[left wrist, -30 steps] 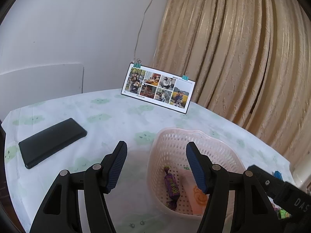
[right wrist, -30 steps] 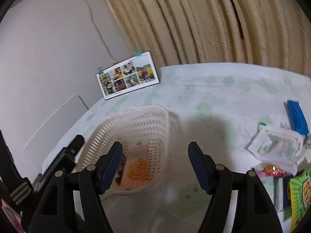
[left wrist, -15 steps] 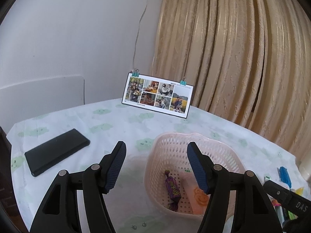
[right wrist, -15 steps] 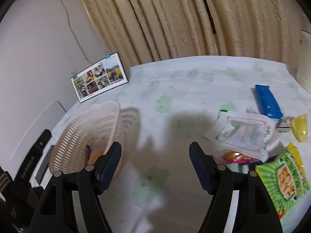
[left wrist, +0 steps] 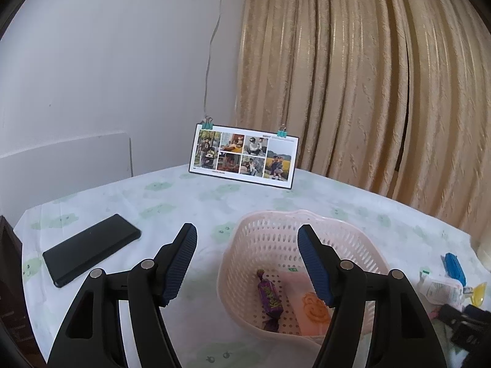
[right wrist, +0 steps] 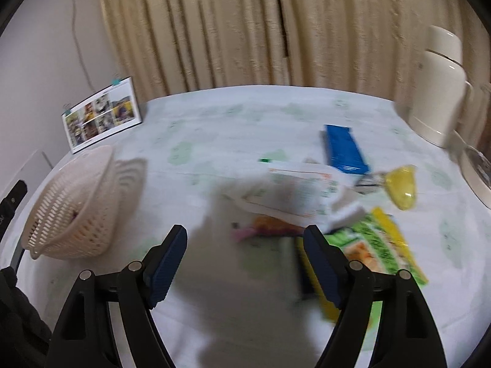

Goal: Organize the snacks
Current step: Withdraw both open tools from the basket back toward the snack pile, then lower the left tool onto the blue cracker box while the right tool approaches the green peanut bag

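Note:
A pale pink perforated basket (left wrist: pixel 276 233) (right wrist: pixel 76 202) sits on the tablecloth. Inside it lie a purple wrapped candy (left wrist: pixel 270 299) and an orange smiley packet (left wrist: pixel 314 308). My left gripper (left wrist: pixel 247 262) hangs open just in front of the basket, holding nothing. My right gripper (right wrist: pixel 245 268) is open and empty above a pile of snacks: a white packet (right wrist: pixel 291 191), a green bag (right wrist: pixel 380 245), a blue packet (right wrist: pixel 345 150), a yellow piece (right wrist: pixel 402 187) and an orange-pink wrapper (right wrist: pixel 264 227). The right wrist view is blurred by motion.
A black phone (left wrist: pixel 92 248) lies at the left of the table. A photo card (left wrist: pixel 244 156) (right wrist: pixel 101 119) stands at the back against the curtain. A white thermos (right wrist: pixel 438 89) stands at the far right, with a glass rim (right wrist: pixel 478 171) below it.
My right gripper has swung away from the basket to the right and now hovers over the snack pile. The left gripper has drawn back slightly; both stay open.

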A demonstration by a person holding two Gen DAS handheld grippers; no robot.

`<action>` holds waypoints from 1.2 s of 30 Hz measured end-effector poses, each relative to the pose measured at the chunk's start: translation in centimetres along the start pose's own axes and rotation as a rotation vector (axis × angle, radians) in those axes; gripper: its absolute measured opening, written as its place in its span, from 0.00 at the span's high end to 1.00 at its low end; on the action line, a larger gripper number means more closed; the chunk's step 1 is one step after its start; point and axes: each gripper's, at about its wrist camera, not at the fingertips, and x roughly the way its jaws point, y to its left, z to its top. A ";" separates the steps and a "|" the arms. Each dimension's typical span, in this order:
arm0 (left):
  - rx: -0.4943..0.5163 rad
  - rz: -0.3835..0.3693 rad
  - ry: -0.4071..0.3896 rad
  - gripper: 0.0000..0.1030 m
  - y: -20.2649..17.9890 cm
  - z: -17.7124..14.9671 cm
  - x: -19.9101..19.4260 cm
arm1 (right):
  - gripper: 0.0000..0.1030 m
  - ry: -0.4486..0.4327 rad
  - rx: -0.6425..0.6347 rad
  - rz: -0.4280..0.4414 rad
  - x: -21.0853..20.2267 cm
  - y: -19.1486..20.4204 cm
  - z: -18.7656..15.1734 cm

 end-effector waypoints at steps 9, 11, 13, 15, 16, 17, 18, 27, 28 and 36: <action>0.069 -0.002 -0.014 0.30 -1.5 -0.4 -0.4 | 0.21 0.004 0.092 -0.065 -1.0 -5.5 -0.6; 0.084 -0.002 -0.016 0.29 -1.8 -0.5 -0.5 | 0.18 0.008 0.092 -0.081 -1.1 -6.2 -0.7; 0.093 -0.005 -0.013 0.29 -2.0 -0.6 -0.5 | 0.16 0.018 0.080 -0.106 -1.0 -6.8 -0.9; 0.100 -0.010 -0.005 0.29 -2.2 -0.7 -0.4 | 0.16 0.046 0.071 -0.138 -0.6 -7.4 -1.2; 0.103 -0.014 0.002 0.29 -2.3 -0.7 -0.3 | 0.16 0.063 0.070 -0.152 -0.5 -7.8 -1.4; 0.106 -0.017 0.008 0.29 -2.4 -0.8 -0.2 | 0.16 0.076 0.073 -0.154 -0.3 -8.1 -1.5; 0.109 -0.020 0.012 0.29 -2.5 -0.8 -0.1 | 0.15 0.083 0.080 -0.147 -0.3 -8.4 -1.7; 0.124 -0.051 0.019 0.29 -3.4 -0.6 -0.9 | 0.15 0.114 0.103 -0.149 -1.3 -11.1 -2.6; 0.124 -0.057 0.020 0.29 -3.4 -0.6 -1.1 | 0.15 0.118 0.110 -0.148 -1.4 -11.6 -2.8; 0.193 -0.189 0.053 0.29 -6.7 -0.7 -3.2 | 0.15 0.124 0.136 -0.153 -3.1 -14.9 -3.9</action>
